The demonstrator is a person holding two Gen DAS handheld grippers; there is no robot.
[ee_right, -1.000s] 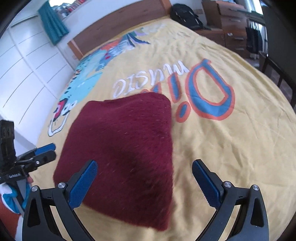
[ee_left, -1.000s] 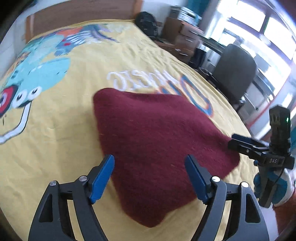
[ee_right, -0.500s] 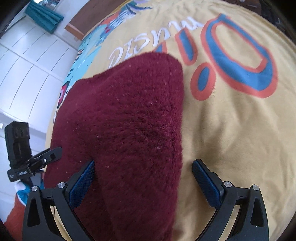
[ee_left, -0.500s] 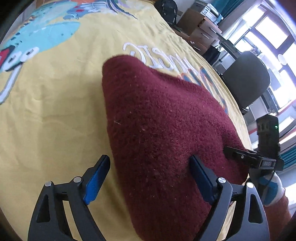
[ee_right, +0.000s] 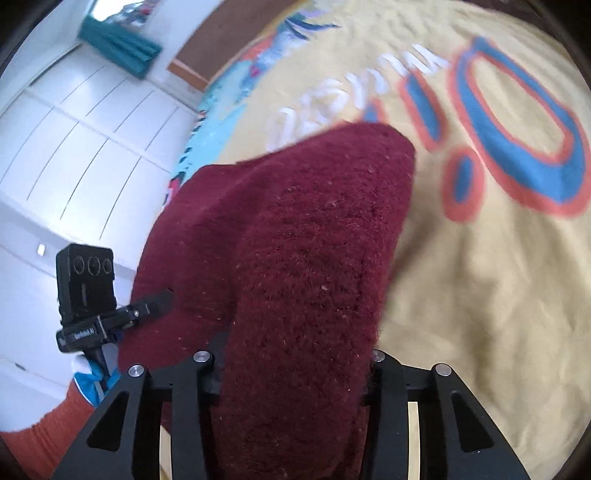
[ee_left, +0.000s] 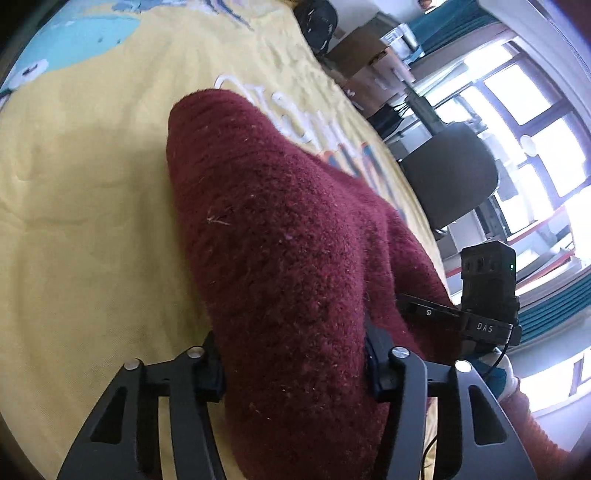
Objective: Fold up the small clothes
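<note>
A dark red fuzzy garment lies on a yellow printed bedspread, its near edge pulled up into thick ridges. My left gripper is closing on one ridge, which fills the gap and hides the pads. The right wrist view shows the same garment, where my right gripper is closing on the other near corner, the cloth squeezed between its jaws. Each gripper also shows in the other view: the right gripper at the cloth's right edge, the left gripper at its left edge.
The bedspread reaches past the garment on all sides. A grey office chair, stacked boxes and a black bag stand beyond the bed's right side. White cupboard doors line the left. A gloved hand and an orange sleeve hold the left gripper.
Both grippers have come down onto the garment's near edge and narrowed from wide open, so the cloth now bunches up between each pair of jaws. The blue pads have vanished into the fabric.
</note>
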